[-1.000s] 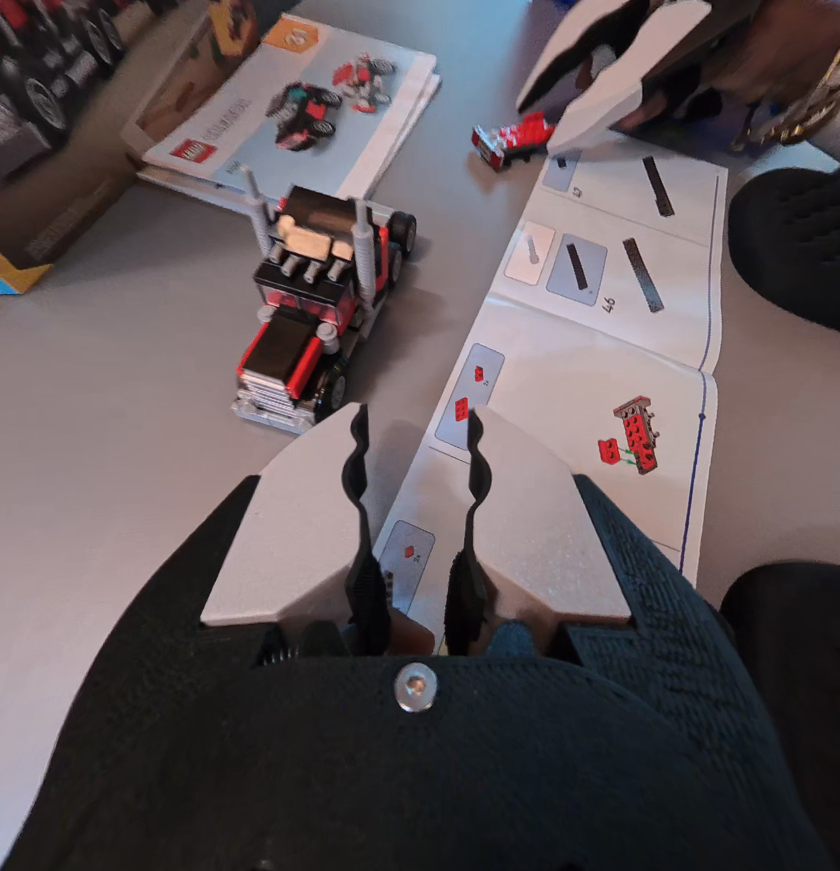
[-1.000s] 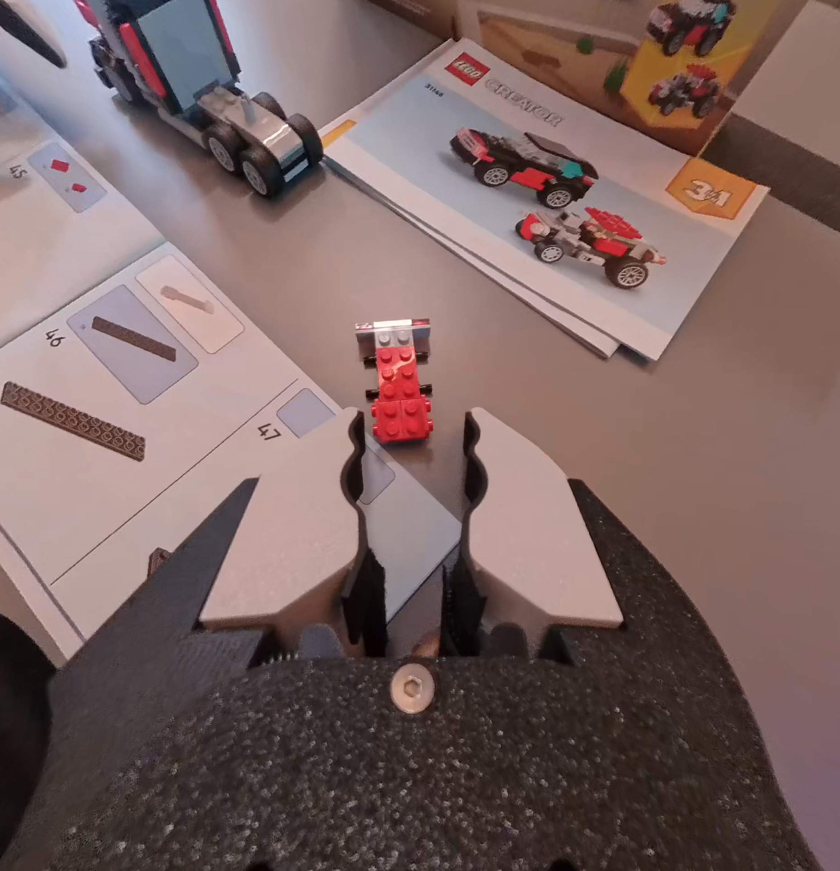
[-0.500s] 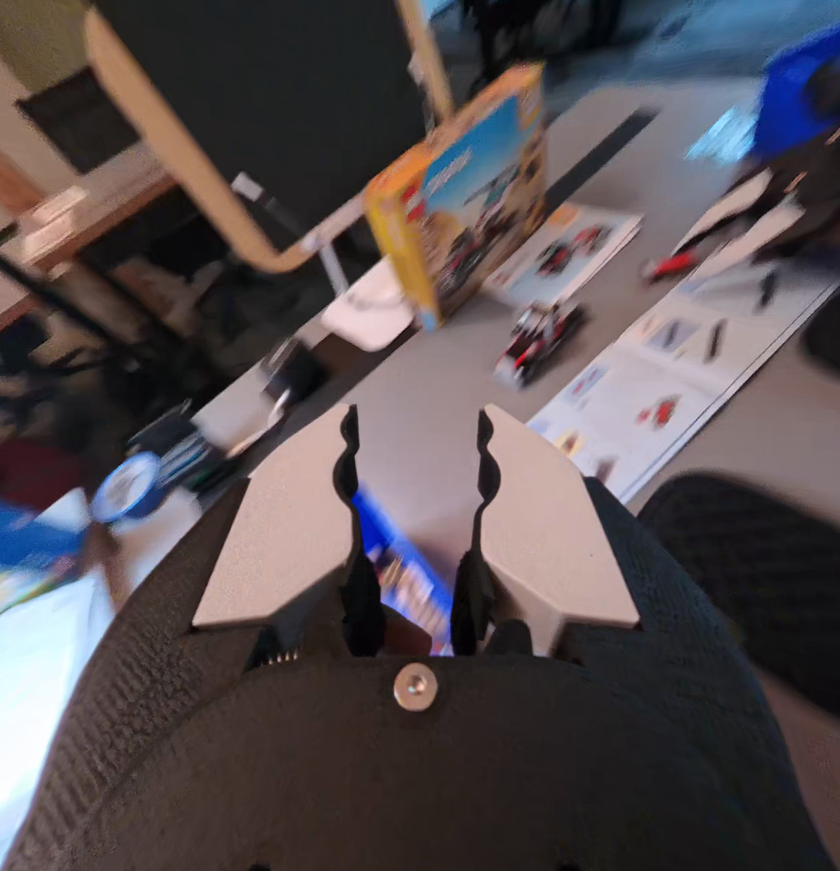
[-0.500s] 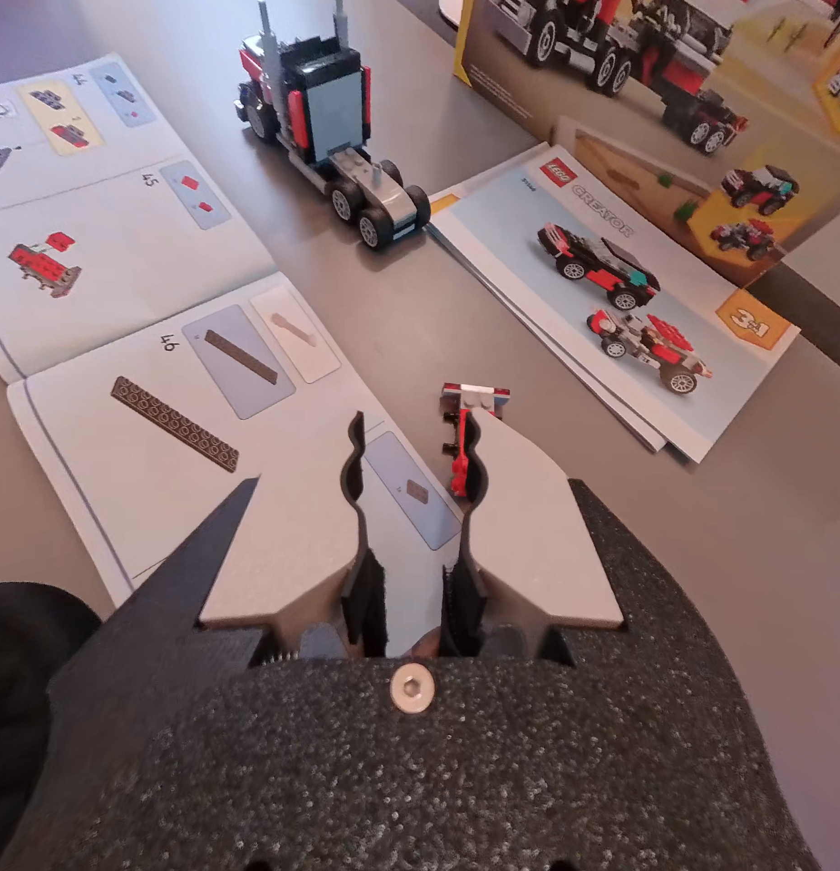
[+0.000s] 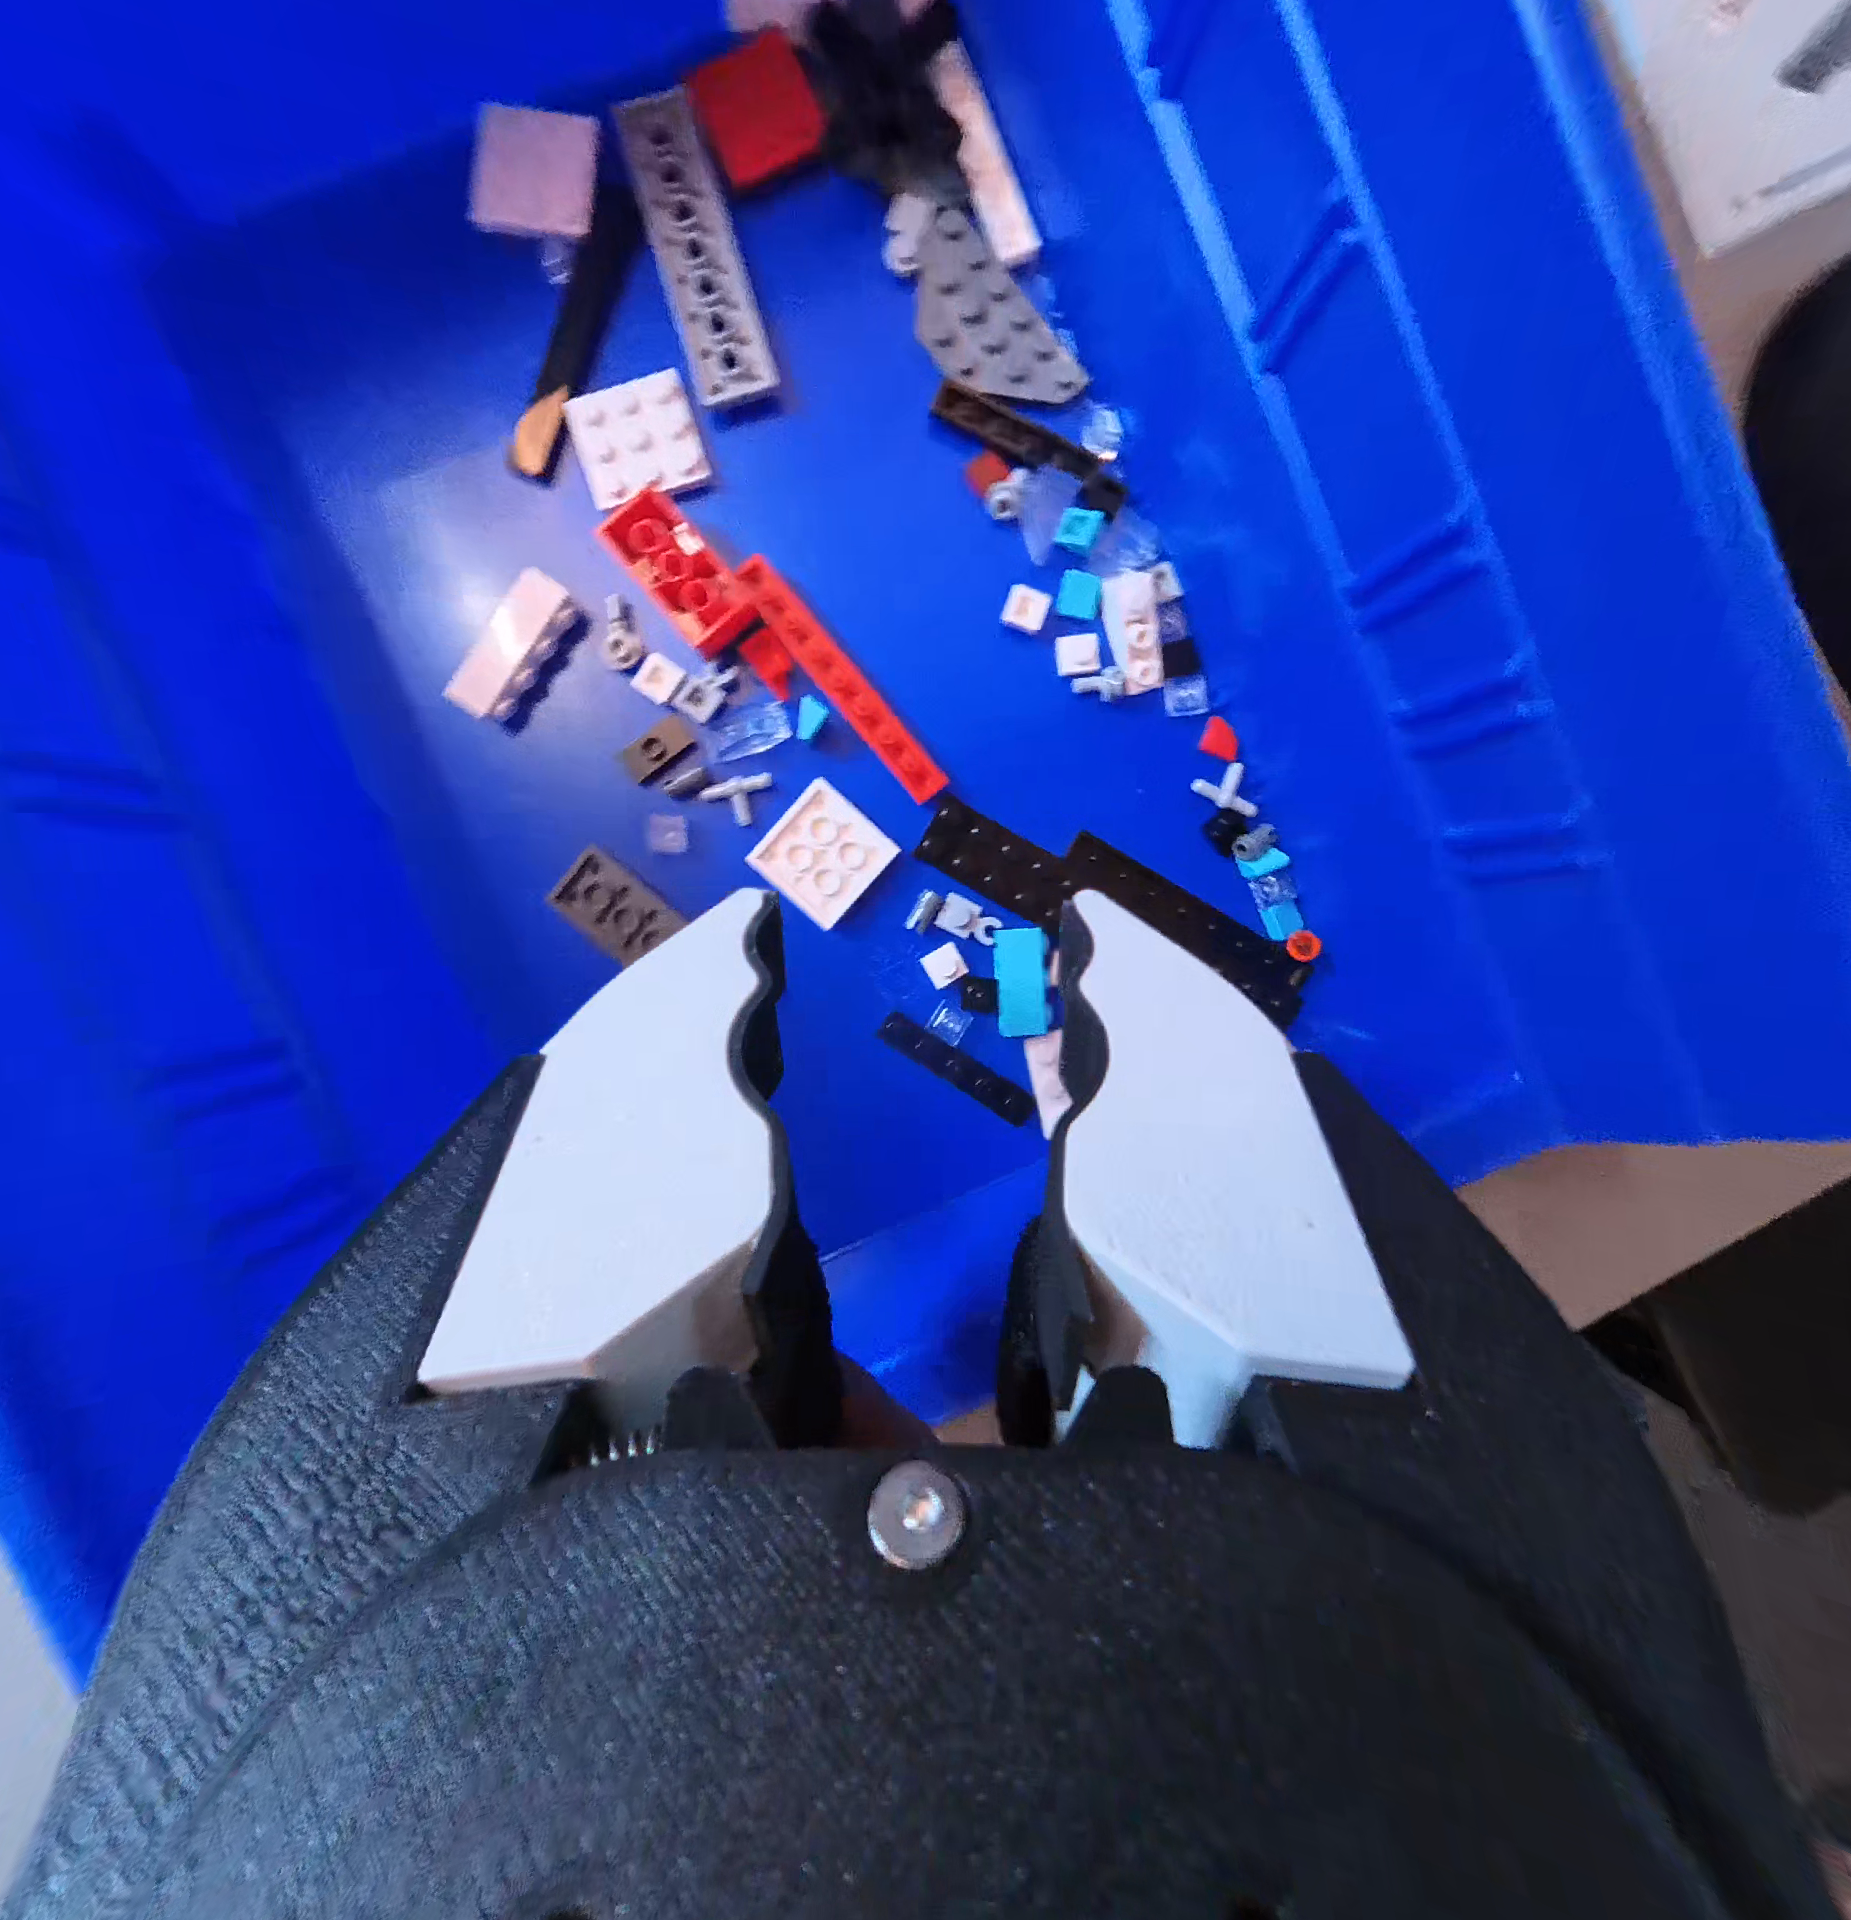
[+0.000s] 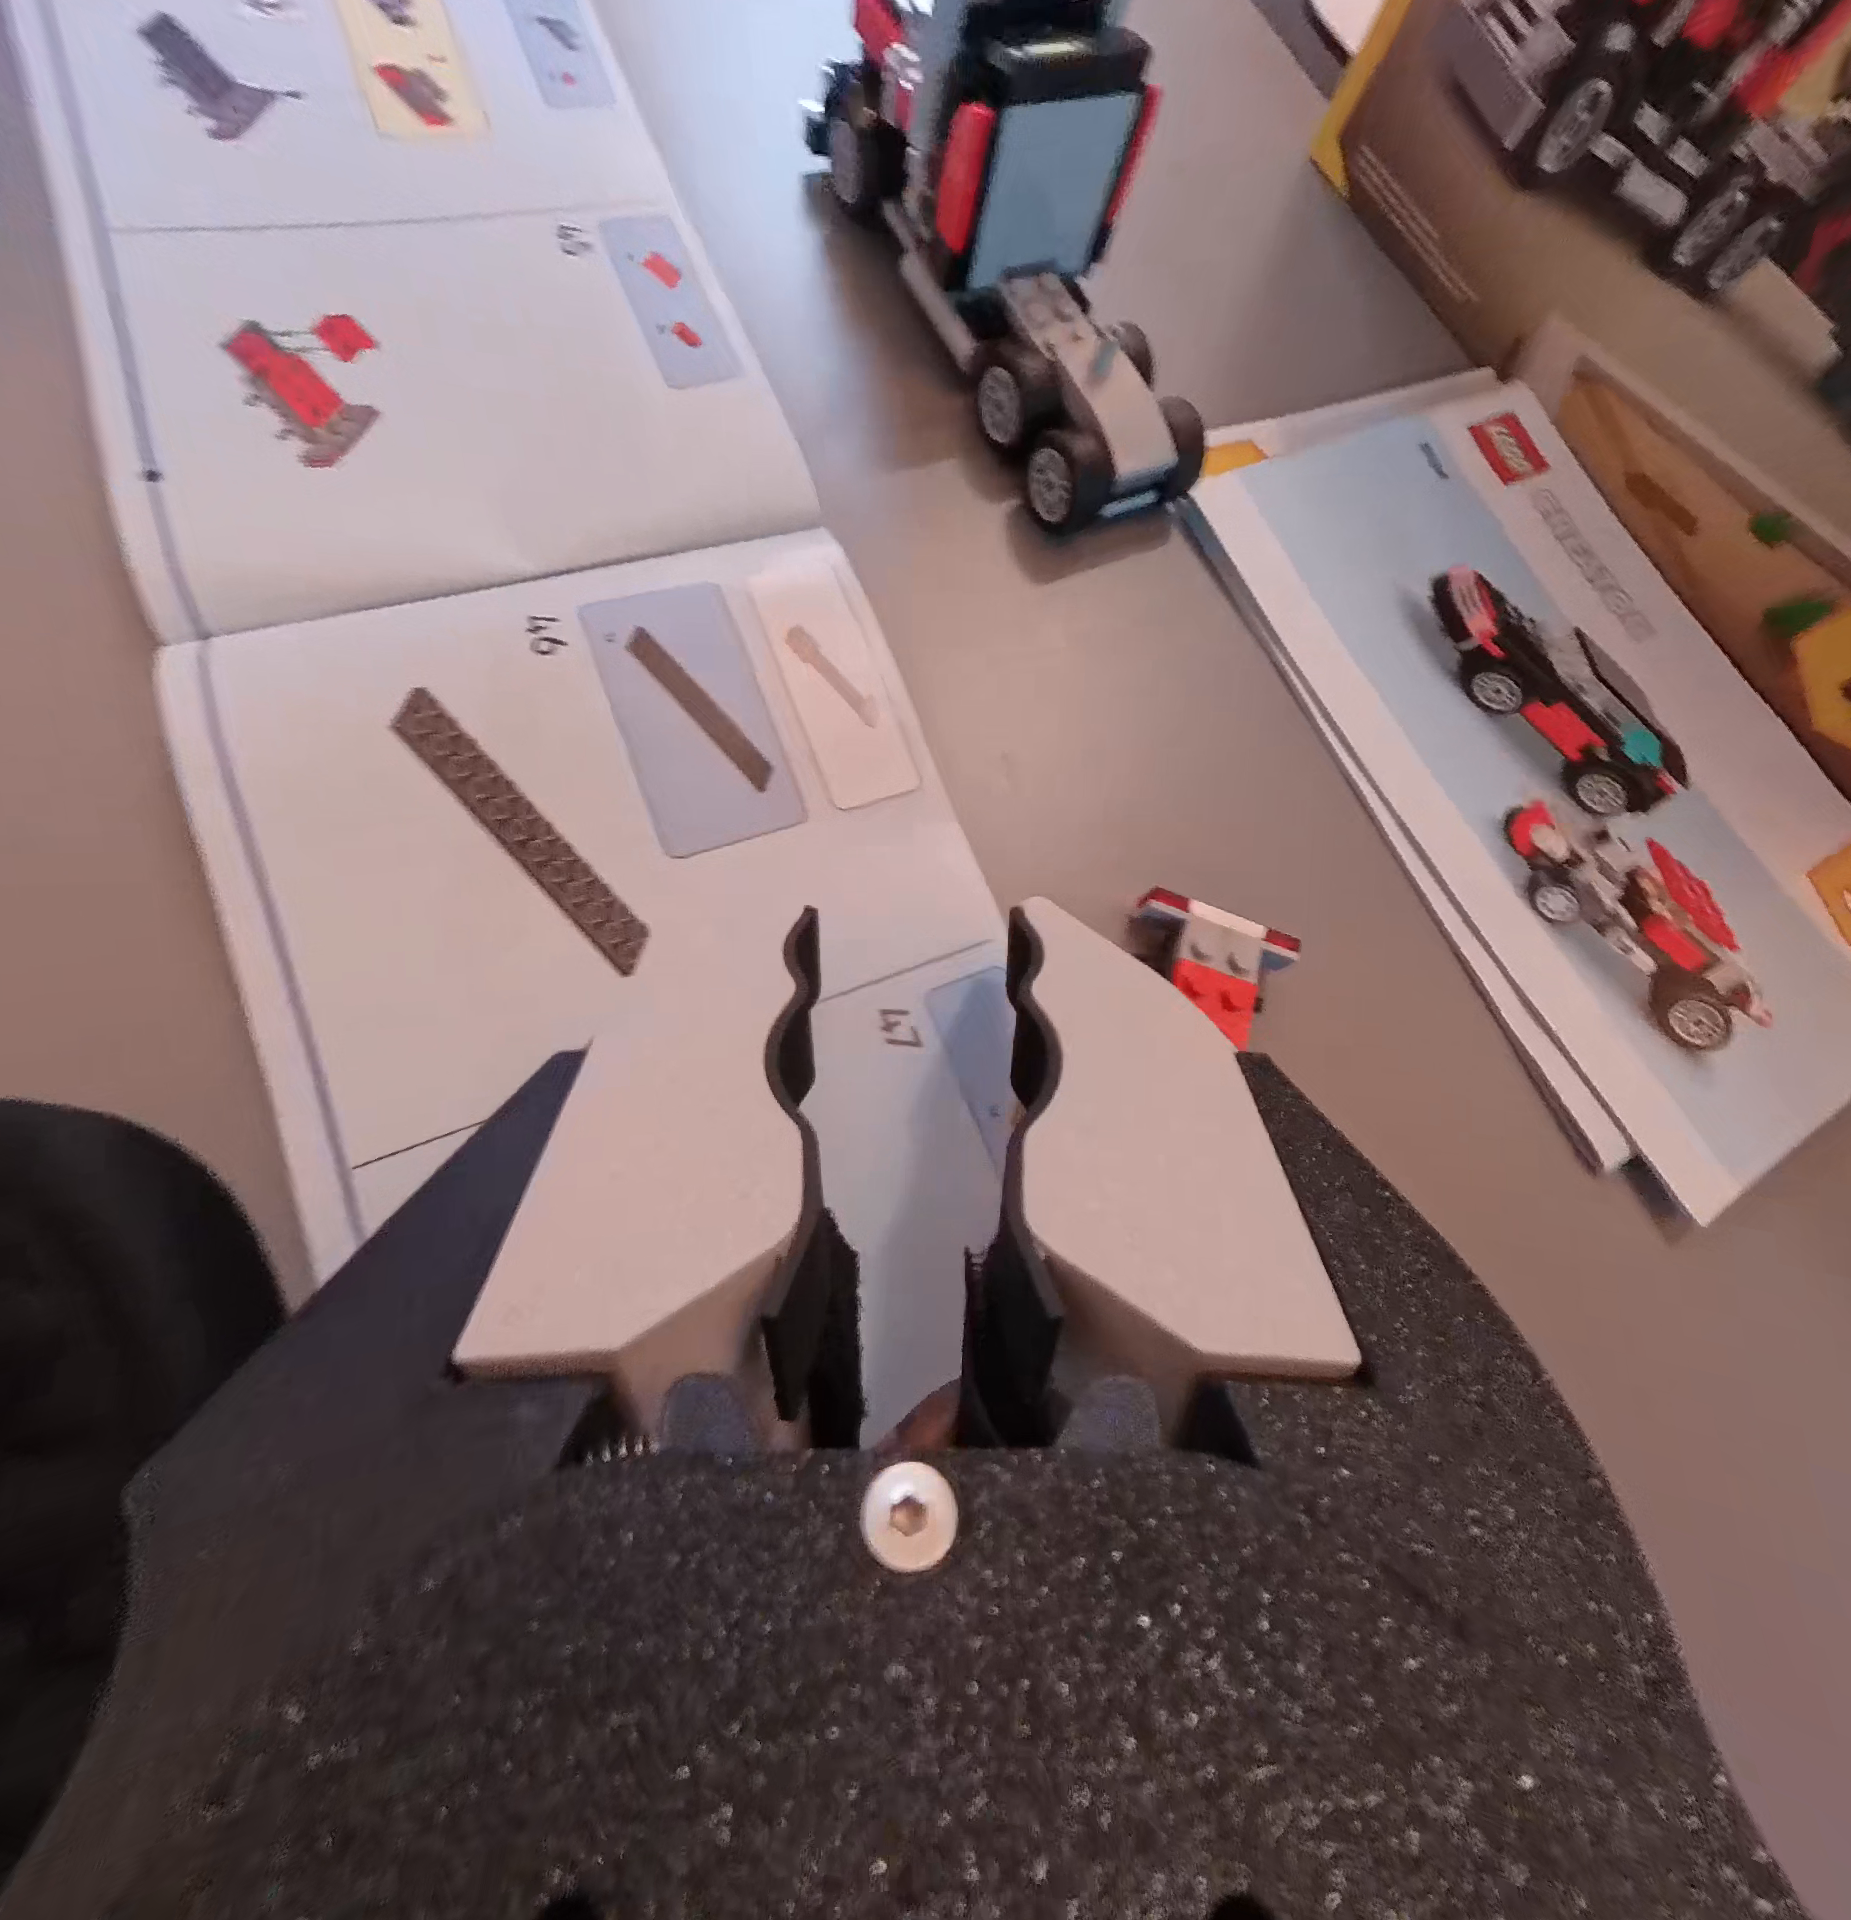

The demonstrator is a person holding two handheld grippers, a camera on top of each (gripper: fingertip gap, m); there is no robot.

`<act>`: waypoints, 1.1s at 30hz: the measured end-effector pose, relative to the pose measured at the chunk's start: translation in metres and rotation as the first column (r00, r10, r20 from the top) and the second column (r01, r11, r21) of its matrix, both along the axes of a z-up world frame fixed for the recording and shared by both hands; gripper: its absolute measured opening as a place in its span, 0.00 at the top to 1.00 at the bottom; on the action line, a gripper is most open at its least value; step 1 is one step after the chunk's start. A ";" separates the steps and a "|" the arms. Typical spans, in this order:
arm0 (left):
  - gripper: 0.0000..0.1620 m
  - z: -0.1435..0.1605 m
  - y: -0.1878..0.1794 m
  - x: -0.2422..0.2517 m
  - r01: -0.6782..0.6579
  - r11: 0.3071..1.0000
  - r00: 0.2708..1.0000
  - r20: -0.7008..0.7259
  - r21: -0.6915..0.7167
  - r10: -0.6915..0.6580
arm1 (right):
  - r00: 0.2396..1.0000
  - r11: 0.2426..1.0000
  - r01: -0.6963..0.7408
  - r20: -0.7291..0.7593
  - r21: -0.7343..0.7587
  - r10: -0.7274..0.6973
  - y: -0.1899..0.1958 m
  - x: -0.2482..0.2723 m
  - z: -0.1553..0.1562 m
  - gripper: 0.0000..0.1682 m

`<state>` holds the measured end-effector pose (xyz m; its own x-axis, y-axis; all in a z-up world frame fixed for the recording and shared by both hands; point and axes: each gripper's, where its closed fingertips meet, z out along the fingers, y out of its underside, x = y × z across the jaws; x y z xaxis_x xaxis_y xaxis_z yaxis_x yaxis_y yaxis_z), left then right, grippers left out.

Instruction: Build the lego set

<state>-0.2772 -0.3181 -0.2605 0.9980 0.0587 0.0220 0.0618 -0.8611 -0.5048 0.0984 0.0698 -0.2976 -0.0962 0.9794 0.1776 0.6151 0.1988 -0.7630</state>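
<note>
Left gripper (image 5: pixel 919 914): jaws spread apart and empty, poised over a blue plastic bin (image 5: pixel 1420 520). The bin floor carries loose Lego parts, among them a long red plate (image 5: pixel 843 681), a long black plate (image 5: pixel 1108 894), a white square plate (image 5: pixel 823 852), a grey holed beam (image 5: pixel 701 249), a grey wedge plate (image 5: pixel 994 322) and a teal piece (image 5: pixel 1021 982) lying just beside the right finger's tip. Whether the fingertips touch any part cannot be told; the view is somewhat blurred.

Right gripper (image 6: pixel 908 920): jaws parted by a moderate gap, nothing between them, held over the open instruction booklet (image 6: pixel 464 499) spread on the grey table (image 6: pixel 1108 707).

A small red and grey sub-assembly (image 6: pixel 1217 961) lies on the table just right of the right gripper's finger, beside the booklet's edge. The built truck (image 6: pixel 1014 239) stands farther back, its rear wheels close to the closed booklets (image 6: pixel 1472 727) stacked at right. The set's box (image 6: pixel 1627 156) stands at the upper right corner, behind those booklets.
</note>
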 end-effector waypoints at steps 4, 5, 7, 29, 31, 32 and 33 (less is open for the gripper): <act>0.72 -0.004 0.008 0.015 0.095 0.995 0.994 0.045 0.021 -0.096 | 1.000 0.999 0.010 0.013 -0.032 -0.010 -0.007 0.004 0.007 0.80; 0.71 -0.009 0.009 0.020 0.119 0.993 0.991 0.054 -0.005 -0.119 | 1.000 0.999 0.023 0.022 -0.024 -0.022 -0.007 0.005 0.010 0.80; 0.69 -0.022 0.010 0.028 0.185 0.980 0.982 0.049 -0.068 -0.182 | 0.999 1.000 0.028 0.034 0.005 -0.028 -0.010 0.007 0.016 0.80; 0.83 -0.030 0.003 0.008 0.312 0.931 0.948 0.004 -0.191 -0.317 | 0.999 0.996 -0.026 0.037 0.085 0.022 -0.021 0.007 0.017 0.82; 0.84 -0.027 -0.005 0.012 0.379 0.897 0.920 -0.007 -0.230 -0.391 | 0.999 0.996 -0.039 0.039 0.085 0.036 -0.022 0.007 0.017 0.82; 0.83 -0.026 -0.007 0.012 0.452 0.856 0.877 -0.050 -0.251 -0.477 | 0.998 0.995 -0.048 0.039 0.083 0.045 -0.022 0.007 0.017 0.82; 0.81 -0.025 -0.005 0.009 0.518 0.812 0.819 -0.119 -0.270 -0.562 | 0.998 0.995 -0.057 0.039 0.081 0.053 -0.023 0.006 0.018 0.82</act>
<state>-0.2678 -0.3234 -0.2854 0.8529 -0.5095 -0.1138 -0.5206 -0.8141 -0.2575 0.1047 0.0471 -0.2799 -0.1575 0.9547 0.2526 0.6289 0.2942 -0.7197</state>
